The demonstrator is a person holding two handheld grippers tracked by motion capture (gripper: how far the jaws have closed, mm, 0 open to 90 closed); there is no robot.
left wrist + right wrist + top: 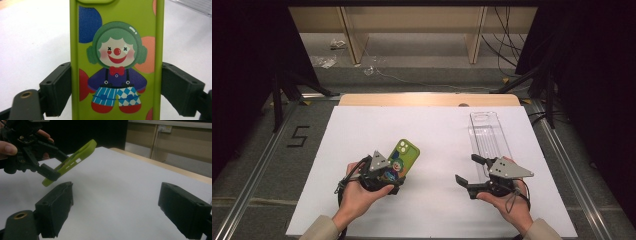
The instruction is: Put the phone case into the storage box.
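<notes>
A lime-green phone case (405, 152) with a cartoon clown (116, 62) printed on it is clamped across its width by my left gripper (393, 175). The jaws press on both long edges near the case's lower end. From the right gripper view the case (75, 161) hangs tilted above the white sheet, its camera end raised, with the left gripper (43, 170) and a hand behind it. My right gripper (467, 168) is at the right of the sheet and points left. It is open, with nothing between its jaws (120, 205).
A long clear plastic tray (487, 134) lies on the white sheet (432, 125), just beyond the right gripper. The sheet covers a wooden table whose far edge (427, 99) shows. Metal rails run along both sides, and cables lie on the floor beyond.
</notes>
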